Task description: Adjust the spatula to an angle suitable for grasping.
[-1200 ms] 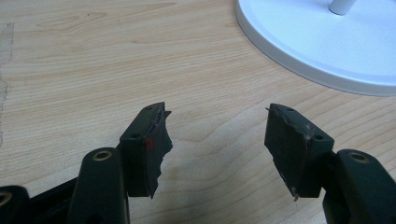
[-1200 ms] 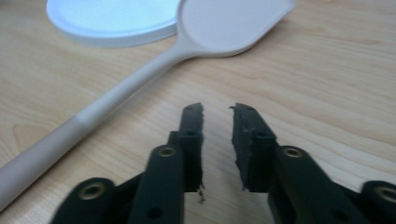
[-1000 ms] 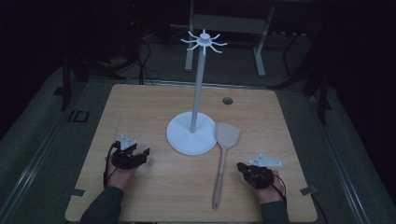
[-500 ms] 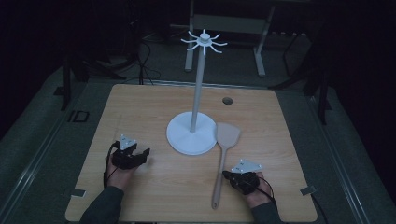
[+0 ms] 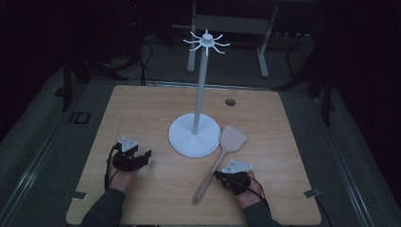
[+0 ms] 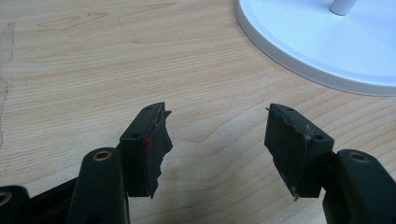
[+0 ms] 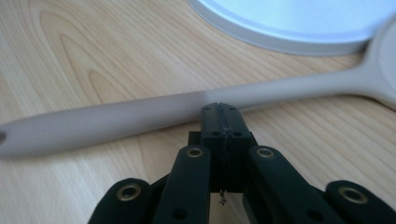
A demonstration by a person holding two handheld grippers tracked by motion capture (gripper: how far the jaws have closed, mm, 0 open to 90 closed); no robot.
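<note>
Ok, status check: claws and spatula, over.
Left claw open, nothing between its jaws. Right claw shut, tips at spatula handle, no grip. Stand close beside the blade.

The right claw (image 5: 218,174) has slid left up to the spatula (image 5: 221,154).

Left hand-held gripper (image 5: 142,157) rests low with jaws apart; right hand-held gripper (image 5: 218,176) is closed.

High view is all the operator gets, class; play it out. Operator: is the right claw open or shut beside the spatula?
Observer: The right claw is shut, with nothing between its jaws.
Operator: Where do its tips point?
Observer: At the middle of the spatula handle, from its side.
Operator: And the left claw?
Observer: The left claw is open over the bare table, with the stand base ahead.
</note>
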